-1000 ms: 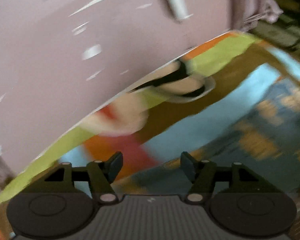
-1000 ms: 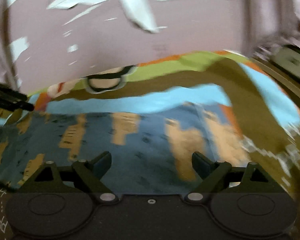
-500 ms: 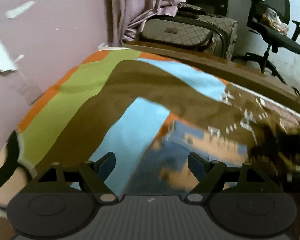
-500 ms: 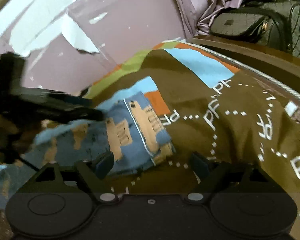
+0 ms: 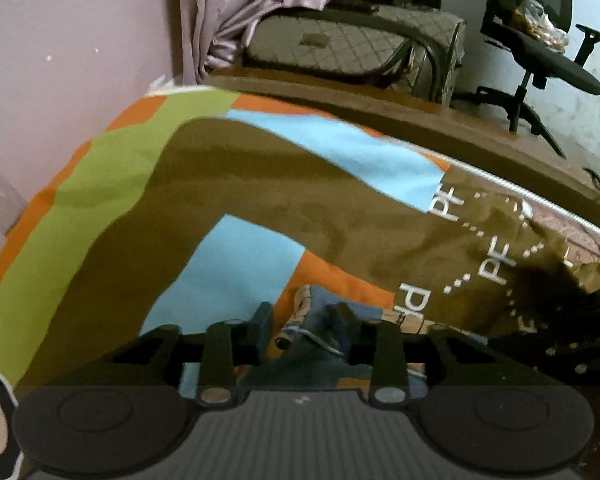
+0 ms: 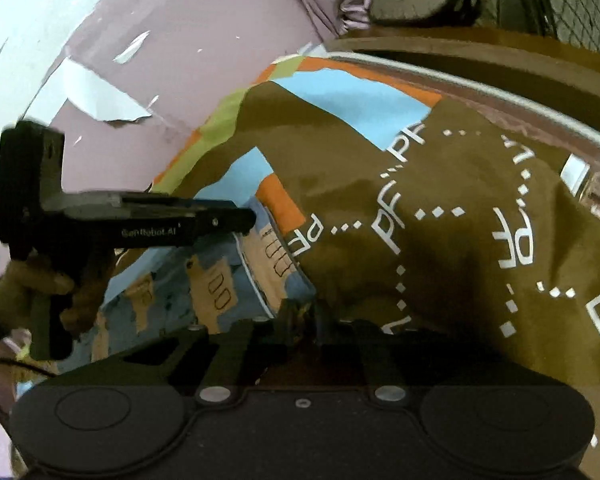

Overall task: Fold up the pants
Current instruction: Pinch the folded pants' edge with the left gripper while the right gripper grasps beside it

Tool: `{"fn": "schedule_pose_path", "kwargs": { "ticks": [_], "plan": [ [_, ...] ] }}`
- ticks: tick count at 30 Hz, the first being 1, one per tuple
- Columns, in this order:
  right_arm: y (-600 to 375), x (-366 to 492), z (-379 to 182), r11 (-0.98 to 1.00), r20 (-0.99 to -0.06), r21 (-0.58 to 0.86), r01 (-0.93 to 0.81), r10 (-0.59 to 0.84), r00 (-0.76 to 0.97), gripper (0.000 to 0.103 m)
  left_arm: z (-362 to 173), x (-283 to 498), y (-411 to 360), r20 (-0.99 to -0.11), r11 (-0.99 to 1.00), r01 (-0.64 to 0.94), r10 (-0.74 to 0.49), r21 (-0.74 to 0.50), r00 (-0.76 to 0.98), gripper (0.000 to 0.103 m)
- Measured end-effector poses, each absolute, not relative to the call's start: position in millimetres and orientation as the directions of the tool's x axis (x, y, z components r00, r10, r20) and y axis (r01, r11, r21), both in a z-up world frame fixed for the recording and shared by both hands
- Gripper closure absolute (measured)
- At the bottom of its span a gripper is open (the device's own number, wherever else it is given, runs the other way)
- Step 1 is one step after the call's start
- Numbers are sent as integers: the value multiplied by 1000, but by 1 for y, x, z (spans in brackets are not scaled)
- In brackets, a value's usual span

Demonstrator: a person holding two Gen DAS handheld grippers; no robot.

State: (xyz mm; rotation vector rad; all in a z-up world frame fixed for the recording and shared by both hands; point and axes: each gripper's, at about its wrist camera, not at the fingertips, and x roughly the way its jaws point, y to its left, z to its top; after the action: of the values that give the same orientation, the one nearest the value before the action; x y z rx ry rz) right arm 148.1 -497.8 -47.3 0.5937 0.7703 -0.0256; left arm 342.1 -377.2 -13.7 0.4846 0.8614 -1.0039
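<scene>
The pants (image 6: 220, 280), blue with tan patches, lie folded on a brown patterned bedsheet (image 6: 380, 240). My right gripper (image 6: 308, 312) is at their near right corner. Its jaws are closing and stand almost together with the cloth pinched between them. My left gripper (image 5: 302, 320) hangs over the far corner of the pants (image 5: 312, 344). Its jaws are also closing, with a bunched edge of cloth between them and a gap still showing on the left side. In the right wrist view the left gripper (image 6: 248, 218) comes in from the left, held by a hand (image 6: 28, 292).
The bedsheet (image 5: 260, 208) has blue, orange and green patches and white letters. A lilac wall (image 5: 60, 60) with peeling paint runs along the left. Beyond the wooden bed frame (image 5: 380, 108) are a curtain (image 5: 220, 20), a quilted bag (image 5: 340, 40) and an office chair (image 5: 540, 52).
Both grippers swung from the wall side to the pants' end. The left jaws narrowed around the far corner. The right jaws went from wide open to pinching the near corner.
</scene>
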Motion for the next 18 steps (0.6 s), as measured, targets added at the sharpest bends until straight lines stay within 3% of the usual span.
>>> {"fn": "schedule_pose_path", "kwargs": {
  "ticks": [2,3,9,12,14,17,18],
  "plan": [
    [-497,147,-50,834,-656,506,221,205,726,90,-4,340,-376,-805,490,871,-533,-45,259,29],
    [-498,147,-53,822,-657,522,229,216,723,83,2,339,-375,-803,491,868,-543,-66,246,27],
    [-504,143,-61,726,-637,619,301,240,732,73,12,336,-384,-838,495,864,-509,-99,196,25],
    [-511,148,-64,654,-615,677,337,252,747,70,10,336,-389,-855,503,857,-488,-112,175,31],
    [-516,149,-69,578,-599,724,376,258,758,70,8,337,-392,-858,512,848,-488,-136,157,35],
    [-516,149,-71,549,-600,734,399,251,759,90,7,344,-395,-861,540,822,-491,-183,131,38],
    [-514,149,-69,560,-601,728,396,242,762,91,7,346,-395,-861,549,812,-494,-201,121,38]
  ]
}}
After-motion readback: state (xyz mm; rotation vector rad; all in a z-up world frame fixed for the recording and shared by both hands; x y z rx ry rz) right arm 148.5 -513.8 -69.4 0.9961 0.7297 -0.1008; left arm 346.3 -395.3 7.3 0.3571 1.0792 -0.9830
